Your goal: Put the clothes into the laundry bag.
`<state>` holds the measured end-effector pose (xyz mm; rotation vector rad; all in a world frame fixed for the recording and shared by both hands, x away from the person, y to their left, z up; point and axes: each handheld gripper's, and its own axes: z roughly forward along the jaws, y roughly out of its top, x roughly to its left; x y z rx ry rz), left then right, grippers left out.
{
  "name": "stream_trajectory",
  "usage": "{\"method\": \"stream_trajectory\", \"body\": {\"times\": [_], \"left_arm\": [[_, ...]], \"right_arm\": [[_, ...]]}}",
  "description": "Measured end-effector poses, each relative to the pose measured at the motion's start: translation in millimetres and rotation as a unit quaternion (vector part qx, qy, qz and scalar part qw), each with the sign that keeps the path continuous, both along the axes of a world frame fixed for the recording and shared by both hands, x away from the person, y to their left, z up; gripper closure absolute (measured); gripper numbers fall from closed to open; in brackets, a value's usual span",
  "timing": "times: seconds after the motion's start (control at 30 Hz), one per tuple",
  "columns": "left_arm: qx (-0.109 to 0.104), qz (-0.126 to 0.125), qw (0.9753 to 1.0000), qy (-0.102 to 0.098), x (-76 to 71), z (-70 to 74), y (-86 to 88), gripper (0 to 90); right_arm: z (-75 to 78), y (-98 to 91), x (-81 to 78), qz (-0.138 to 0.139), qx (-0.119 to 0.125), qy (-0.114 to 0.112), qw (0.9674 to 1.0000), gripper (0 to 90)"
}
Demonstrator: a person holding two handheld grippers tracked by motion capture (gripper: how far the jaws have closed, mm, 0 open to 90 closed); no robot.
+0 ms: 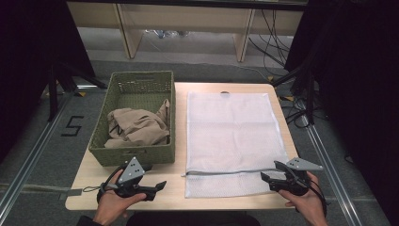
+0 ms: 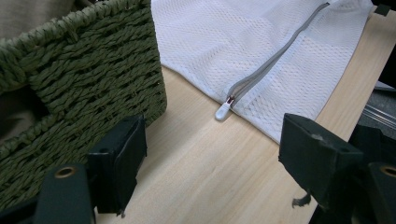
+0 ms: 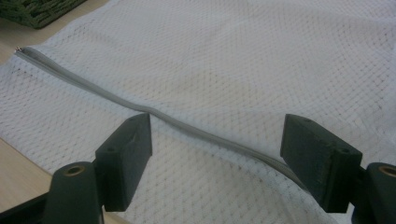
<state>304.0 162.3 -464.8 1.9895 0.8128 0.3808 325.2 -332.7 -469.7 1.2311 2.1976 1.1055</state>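
Mesh laundry bag (image 1: 233,136) lies flat, apparently zipped; left gripper (image 1: 160,186) and right gripper (image 1: 266,177) both spread, pinching nothing.

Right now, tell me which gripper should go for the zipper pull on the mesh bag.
Left. The left gripper is open, and the zipper pull lies just ahead of it. The right gripper hovers over the zipper's far end.
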Motion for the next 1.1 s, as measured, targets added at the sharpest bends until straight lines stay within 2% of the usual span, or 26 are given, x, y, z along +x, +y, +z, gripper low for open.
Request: {"method": "stream_trajectory", "body": {"times": [0.13, 0.2, 0.23, 0.27, 0.3, 0.47, 0.5, 0.53, 0.57, 0.6, 0.63, 0.67, 0.7, 0.73, 0.77, 0.8, 0.87, 0.9, 0.97, 1.0, 1.07, 1.1], "left_arm": [[0.003, -0.005, 1.0, 0.0, 0.4, 0.1, 0.3, 23.4], [-0.002, 0.001, 1.0, 0.006, -0.6, -0.4, -0.7, 23.4], [-0.002, 0.001, 1.0, 0.007, -0.5, -0.4, -0.8, 23.4], [0.001, 0.001, 1.0, 0.007, -0.2, -0.4, -0.6, 23.4], [0.012, 0.002, 0.9999, 0.006, 0.4, -0.2, 0.0, 23.3], [0.006, -0.005, 0.9999, 0.007, 1.0, -1.3, -1.0, 23.3], [0.014, -0.006, 0.9999, 0.006, 1.5, -1.2, -0.3, 23.3], [0.006, -0.003, 0.9999, 0.01, 0.8, -1.3, -1.5, 23.4], [0.009, -0.001, 0.9999, 0.01, 0.7, -1.2, -1.8, 23.3], [0.009, -0.001, 0.9999, 0.01, 0.7, -1.2, -1.8, 23.3], [0.012, -0.001, 0.9999, 0.01, 1.1, -1.4, -1.8, 23.3], [0.025, -0.009, 0.9996, 0.006, 2.4, -0.9, -0.3, 23.3], [0.025, -0.008, 0.9996, 0.006, 2.3, -1.3, -0.7, 23.3], [0.016, -0.006, 0.9998, 0.011, 1.8, -1.9, -2.0, 23.3], [0.016, -0.005, 0.9998, 0.012, 1.7, -2.1, -2.2, 23.3], [0.016, -0.004, 0.9998, 0.012, 1.4, -2.1, -2.7, 23.3], [0.015, -0.002, 0.9997, 0.017, 1.9, -3.2, -3.2, 23.3], [0.015, -0.002, 0.9997, 0.017, 1.9, -3.2, -3.2, 23.3], [0.02, -0.006, 0.9997, 0.014, 2.5, -3.1, -2.8, 23.3], [0.023, -0.01, 0.9996, 0.011, 3.1, -2.9, -2.5, 23.3], [0.026, -0.008, 0.9996, 0.011, 3.1, -3.1, -3.0, 23.3], [0.026, -0.009, 0.9996, 0.011, 3.2, -3.1, -3.1, 23.4]], "right_arm": [[-0.1, -1.2, 0.4, 0.0, -0.003, 0.0, 1.0, 25.5], [-0.1, -1.3, 0.5, 0.001, -0.005, 0.0, 1.0, 24.1], [-0.1, -0.5, -0.1, 0.004, -0.005, 0.012, 0.9999, 23.4], [-0.1, -0.5, -0.1, 0.004, -0.005, 0.012, 0.9999, 23.4], [0.4, -1.3, 0.0, -0.002, -0.027, 0.004, 0.9996, 23.3], [-1.5, -1.8, 0.9, -0.006, -0.035, 0.008, 0.9993, 23.2], [-1.5, -4.0, 2.1, -0.005, -0.048, -0.002, 0.9988, 23.2], [-2.5, -5.0, 3.5, -0.001, -0.053, 0.001, 0.9986, 23.9], [-3.7, -5.7, 3.4, -0.008, -0.065, 0.009, 0.9978, 26.5], [-3.6, -7.3, 4.2, -0.006, -0.083, 0.007, 0.9965, 26.8], [-3.6, -7.3, 4.2, -0.006, -0.083, 0.007, 0.9965, 26.8], [-6.6, -7.5, 7.0, -0.007, -0.107, 0.01, 0.9942, 27.7], [-6.6, -7.5, 7.0, -0.007, -0.107, 0.01, 0.9942, 27.7], [-7.3, -7.7, 7.8, -0.008, -0.121, 0.014, 0.9926, 28.7], [-8.8, -9.2, 11.1, -0.001, -0.143, 0.012, 0.9897, 30.7], [-9.1, -7.5, 10.9, -0.011, -0.143, 0.017, 0.9895, 31.4], [-9.8, -8.7, 14.2, -0.002, -0.168, 0.01, 0.9857, 31.8], [-10.4, -7.6, 14.6, -0.007, -0.173, 0.017, 0.9847, 32.4], [-12.1, -7.6, 18.8, 0.0, -0.199, 0.018, 0.9798, 33.1], [-12.1, -7.6, 18.8, 0.0, -0.199, 0.018, 0.9798, 33.1], [-15.7, -6.3, 22.1, -0.012, -0.211, 0.032, 0.9768, 33.3], [-16.2, -5.2, 25.1, -0.014, -0.211, 0.043, 0.9764, 33.7]]}}
